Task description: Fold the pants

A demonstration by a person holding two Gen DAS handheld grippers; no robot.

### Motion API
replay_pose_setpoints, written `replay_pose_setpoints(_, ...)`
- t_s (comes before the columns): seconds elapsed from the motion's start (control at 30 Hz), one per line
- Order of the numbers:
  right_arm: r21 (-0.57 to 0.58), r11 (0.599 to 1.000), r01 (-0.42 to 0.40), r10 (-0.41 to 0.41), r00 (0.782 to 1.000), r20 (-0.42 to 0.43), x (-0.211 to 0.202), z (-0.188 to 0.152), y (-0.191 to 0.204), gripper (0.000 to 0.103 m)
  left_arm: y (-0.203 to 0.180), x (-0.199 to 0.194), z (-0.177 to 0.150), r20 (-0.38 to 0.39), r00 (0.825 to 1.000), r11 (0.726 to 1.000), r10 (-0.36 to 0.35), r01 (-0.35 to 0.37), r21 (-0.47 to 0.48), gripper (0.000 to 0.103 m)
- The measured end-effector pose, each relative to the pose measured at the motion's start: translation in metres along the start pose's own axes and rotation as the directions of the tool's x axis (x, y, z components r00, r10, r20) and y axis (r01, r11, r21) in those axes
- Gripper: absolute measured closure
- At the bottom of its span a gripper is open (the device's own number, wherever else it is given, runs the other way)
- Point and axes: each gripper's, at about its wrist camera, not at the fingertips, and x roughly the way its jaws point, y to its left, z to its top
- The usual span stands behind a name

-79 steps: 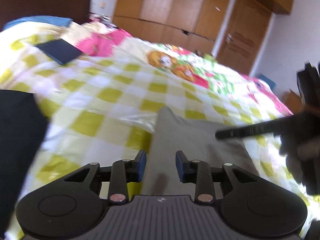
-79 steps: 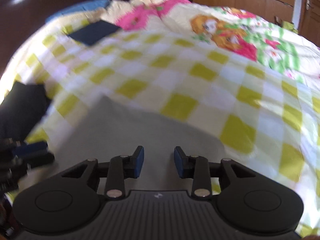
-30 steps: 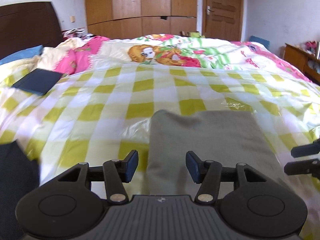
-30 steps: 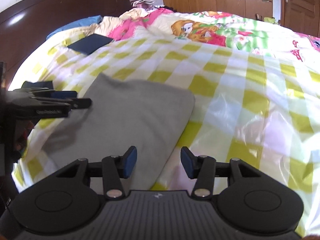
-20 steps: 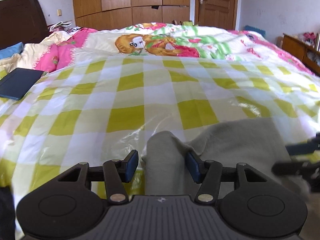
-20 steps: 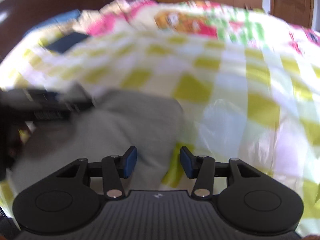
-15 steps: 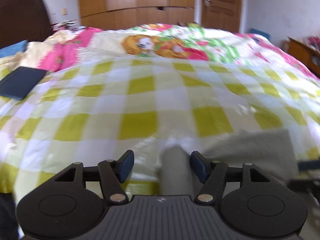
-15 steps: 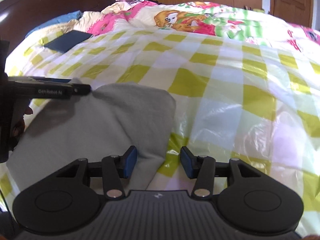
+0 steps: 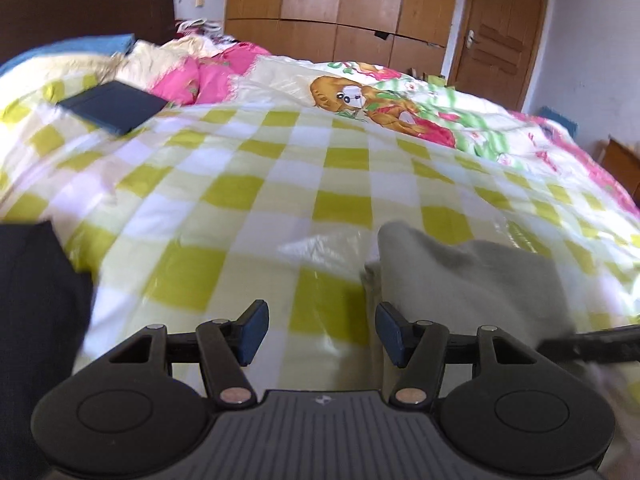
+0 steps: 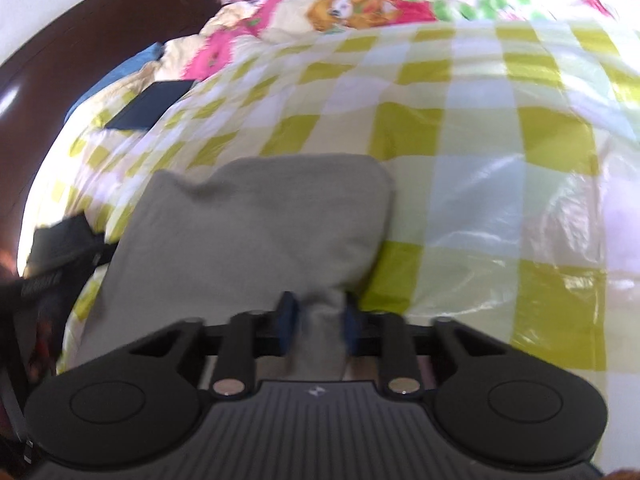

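The folded grey pants [image 10: 256,232] lie on the yellow-checked bedspread [image 10: 460,92]. My right gripper [image 10: 318,322] is shut on a bunched fold at the pants' near right corner. In the left wrist view the pants [image 9: 464,280] lie at the right. My left gripper [image 9: 320,332] is open and empty over the bedspread [image 9: 256,196], just left of the pants' edge. The right gripper's finger [image 9: 592,346] shows at the right edge there.
A dark blue folded item [image 9: 112,106] lies at the far left near the pink pillows. A dark garment [image 9: 36,320] lies at the near left. Clear plastic film [image 10: 520,208] covers the bedspread. A brown headboard, wardrobe [image 9: 340,12] and door stand beyond.
My left gripper let go of the pants' corner, opened wider and moved left off the cloth. My right gripper closed on the pants' near right corner.
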Motion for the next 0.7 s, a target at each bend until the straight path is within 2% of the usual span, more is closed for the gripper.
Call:
replay_pose_setpoints(0.1,0.064,0.997,-0.041,0.041,0.999,-0.008,-0.004,0.000,-0.013,0.091,0.003,0.003,-0.009,-0.057,0.994,0.992,-0.098,0.092,-0.091,0.032)
replay_pose_setpoints(0.17,0.092,0.994,-0.063,0.064,0.998,-0.004,-0.007,0.000,-0.017,0.090,-0.008,0.012,-0.017,-0.103,0.988,0.993,-0.111,0.106,-0.054,0.032)
replay_pose_setpoints(0.23,0.099,0.992,-0.084,0.084,0.996,0.000,-0.009,0.001,-0.019,0.083,-0.015,0.013,-0.019,-0.118,0.985,0.992,-0.124,0.122,-0.022,0.032)
replay_pose_setpoints(0.27,0.099,0.991,-0.088,0.089,0.996,-0.004,-0.010,0.001,-0.020,0.082,-0.014,0.008,-0.016,-0.114,0.985,0.991,-0.132,0.131,-0.009,0.032)
replay_pose_setpoints(0.33,0.085,0.991,-0.103,0.104,0.994,-0.014,-0.010,0.001,-0.020,0.071,-0.009,-0.007,-0.007,-0.095,0.987,0.991,-0.130,0.131,0.002,0.032)
replay_pose_setpoints(0.4,0.093,0.989,-0.118,0.121,0.992,-0.021,-0.009,0.003,-0.019,0.064,-0.002,-0.022,0.003,-0.086,0.985,0.989,-0.148,0.148,-0.002,0.031)
replay_pose_setpoints(0.47,0.087,0.989,-0.121,0.124,0.992,-0.022,-0.007,0.005,-0.013,0.060,-0.002,-0.035,0.011,-0.055,0.988,0.989,-0.147,0.147,0.014,0.029)
replay_pose_setpoints(0.5,0.081,0.990,-0.118,0.120,0.992,-0.023,-0.006,0.005,-0.011,0.058,-0.004,-0.039,0.014,-0.043,0.988,0.988,-0.150,0.151,0.020,0.025)
replay_pose_setpoints(0.57,0.068,0.991,-0.114,0.116,0.993,-0.030,-0.002,0.004,-0.007,0.057,-0.012,-0.036,0.013,-0.038,0.984,0.985,-0.172,0.173,0.027,0.021)
replay_pose_setpoints(0.6,0.060,0.993,-0.106,0.108,0.994,-0.034,-0.001,0.003,-0.005,0.056,-0.019,-0.029,0.011,-0.050,0.985,0.984,-0.167,0.170,0.054,0.021)
replay_pose_setpoints(0.7,0.043,0.993,-0.106,0.108,0.993,-0.041,-0.003,0.004,-0.003,0.057,-0.034,-0.009,0.002,-0.051,0.998,0.986,-0.040,0.048,0.161,0.021)
